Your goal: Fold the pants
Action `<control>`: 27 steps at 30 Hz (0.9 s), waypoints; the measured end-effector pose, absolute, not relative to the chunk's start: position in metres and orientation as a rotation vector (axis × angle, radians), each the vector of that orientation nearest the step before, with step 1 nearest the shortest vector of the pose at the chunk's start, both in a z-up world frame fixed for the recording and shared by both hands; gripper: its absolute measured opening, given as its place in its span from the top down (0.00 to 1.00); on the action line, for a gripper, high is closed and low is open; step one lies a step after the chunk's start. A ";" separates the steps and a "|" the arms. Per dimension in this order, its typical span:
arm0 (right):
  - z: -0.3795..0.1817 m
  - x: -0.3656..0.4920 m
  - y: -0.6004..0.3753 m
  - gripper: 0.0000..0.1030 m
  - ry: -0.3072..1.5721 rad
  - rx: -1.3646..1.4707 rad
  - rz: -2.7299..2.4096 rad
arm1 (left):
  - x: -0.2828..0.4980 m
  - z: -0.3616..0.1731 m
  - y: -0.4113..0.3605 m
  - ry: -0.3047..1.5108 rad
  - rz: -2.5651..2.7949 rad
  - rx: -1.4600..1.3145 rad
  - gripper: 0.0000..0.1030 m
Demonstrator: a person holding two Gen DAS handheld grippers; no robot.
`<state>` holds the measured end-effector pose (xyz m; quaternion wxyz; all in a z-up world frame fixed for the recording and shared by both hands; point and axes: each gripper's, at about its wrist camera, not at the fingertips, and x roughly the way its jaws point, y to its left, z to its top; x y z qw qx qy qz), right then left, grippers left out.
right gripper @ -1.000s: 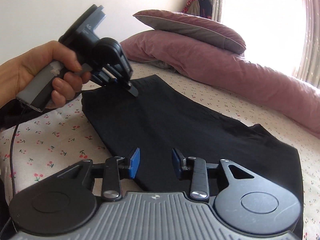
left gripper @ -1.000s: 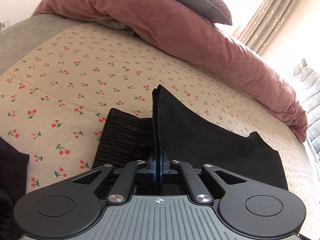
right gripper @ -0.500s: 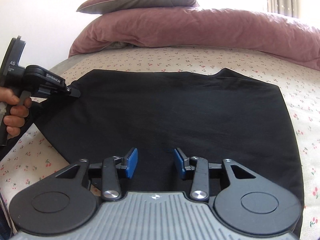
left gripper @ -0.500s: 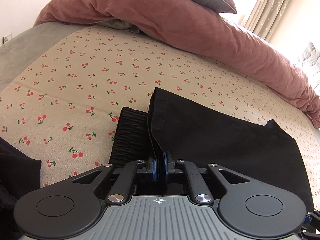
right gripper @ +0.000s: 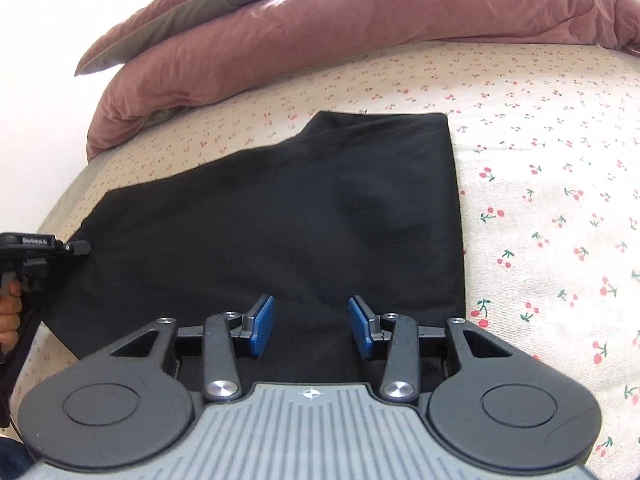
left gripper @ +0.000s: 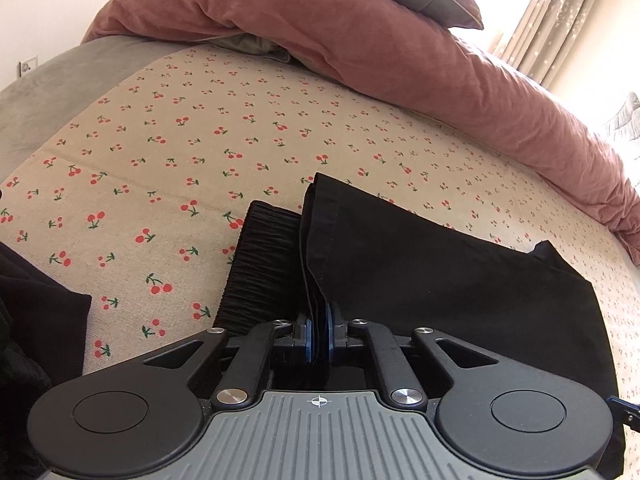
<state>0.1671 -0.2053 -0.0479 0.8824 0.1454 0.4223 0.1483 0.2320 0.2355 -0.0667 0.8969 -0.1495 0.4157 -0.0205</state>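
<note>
The right hand-held gripper [right gripper: 311,326] has swung across the pants [right gripper: 280,216] toward their right edge, its jaws just opened a little and empty above the cloth. The left hand-held gripper [left gripper: 318,334] is clamped on the stacked leg hems, over the waistband [left gripper: 260,264]. The pants lie folded on the bed [left gripper: 160,152]. A loose left pinch could drop layers; a right grasp taking only the top layer would skew the fold.

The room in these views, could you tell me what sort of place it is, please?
Most likely a bedroom: the pants lie on a bed with a cherry-print sheet, a pink duvet and pillow are heaped behind, and curtains hang by a bright window.
</note>
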 end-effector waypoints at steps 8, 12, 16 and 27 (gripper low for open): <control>-0.049 0.168 -0.207 0.61 0.916 0.211 0.296 | 0.230 -0.058 0.233 0.859 0.022 -0.306 0.81; -0.036 0.159 -0.213 0.53 0.847 0.226 0.366 | 0.215 -0.030 0.220 0.754 0.126 -0.241 0.53; -0.030 0.159 -0.231 0.56 0.826 0.284 0.357 | 0.205 -0.004 0.184 0.684 0.061 -0.229 0.50; -0.042 0.157 -0.241 1.00 0.930 0.237 0.442 | 0.239 -0.028 -0.027 0.837 -0.454 -0.093 0.44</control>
